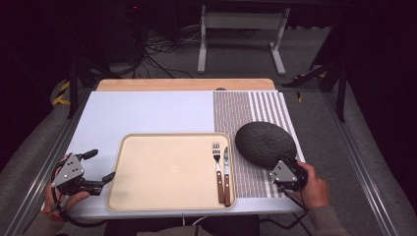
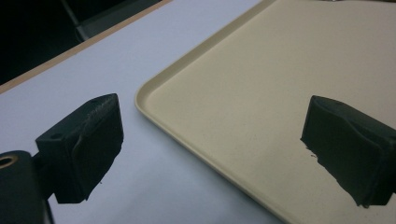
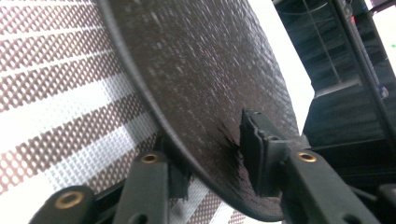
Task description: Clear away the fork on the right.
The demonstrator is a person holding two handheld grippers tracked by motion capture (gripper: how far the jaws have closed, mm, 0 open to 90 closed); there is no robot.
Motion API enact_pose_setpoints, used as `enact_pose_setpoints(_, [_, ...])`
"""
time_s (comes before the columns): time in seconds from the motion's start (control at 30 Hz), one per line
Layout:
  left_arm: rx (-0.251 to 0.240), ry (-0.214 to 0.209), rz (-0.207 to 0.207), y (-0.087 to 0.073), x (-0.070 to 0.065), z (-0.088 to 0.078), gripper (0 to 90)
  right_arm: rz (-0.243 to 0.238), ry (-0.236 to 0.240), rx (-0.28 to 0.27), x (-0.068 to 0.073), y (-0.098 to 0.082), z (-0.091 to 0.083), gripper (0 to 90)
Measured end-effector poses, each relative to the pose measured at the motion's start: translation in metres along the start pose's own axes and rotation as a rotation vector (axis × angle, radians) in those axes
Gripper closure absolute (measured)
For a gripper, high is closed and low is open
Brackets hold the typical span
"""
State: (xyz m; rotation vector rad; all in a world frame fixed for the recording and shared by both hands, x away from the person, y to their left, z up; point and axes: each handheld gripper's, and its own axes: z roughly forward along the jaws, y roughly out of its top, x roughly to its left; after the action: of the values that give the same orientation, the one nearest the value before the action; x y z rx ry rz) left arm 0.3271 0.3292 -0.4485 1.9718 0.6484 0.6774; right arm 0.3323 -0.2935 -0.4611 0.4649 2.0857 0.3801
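- Table (image 1: 147,110), white-topped, carries everything; its near edge lies close behind the right hand, so a plate pulled back too far could go over the side.
- Placemat (image 1: 251,110), striped and loose on the table to the right of the tray, could drag or bunch if the plate is slid rather than lifted.
- Tray (image 1: 169,169), tan, sits near the front edge of the table; its raised rim could catch the plate on the way in.
- Plate (image 1: 265,142), dark and oval, rests on the placemat just right of the tray. Gripped at one spot on its near edge, it may tip or swing once raised.
- Right gripper (image 3: 212,170) has its jaws pinched on the plate's near rim, one pad above and one below; the hold looks shallow and could slip.
- Left gripper (image 2: 210,154) stands wide open with nothing between its jaws, poised over the tray's left corner.
- Fork (image 1: 217,169) and knife (image 1: 226,174) lie on the tray's right side, in the plate's likely path; a low pass could knock them.
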Motion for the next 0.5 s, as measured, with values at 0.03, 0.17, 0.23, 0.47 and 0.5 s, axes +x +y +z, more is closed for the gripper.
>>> enact_pose_setpoints(0.03, [-0.002, 0.0, -0.002, 0.0, 0.0, 0.0, 6.1, -0.006, -0.006, -0.006, 0.001, 0.002, -0.001, 68.5])
enact_pose_setpoints(0.17, [0.0, 0.005, 0.003, 0.0, 0.001, 0.0, 6.2, -0.096, -0.022, -0.003, 0.007, 0.012, 0.0, 73.8])
enact_pose_setpoints(0.23, [0.002, 0.003, 0.0, 0.0, 0.0, 0.0, 6.2, -0.101, -0.03, -0.005, 0.009, 0.014, 0.001, 74.6])
enact_pose_setpoints(0.47, [0.002, 0.008, 0.004, 0.0, 0.001, -0.001, 6.2, -0.224, -0.078, 0.009, 0.017, 0.031, 0.003, 81.8])
enact_pose_setpoints(0.5, [0.0, 0.006, 0.0, 0.0, 0.001, 0.0, 6.3, -0.232, -0.088, 0.013, 0.018, 0.033, 0.004, 82.6])
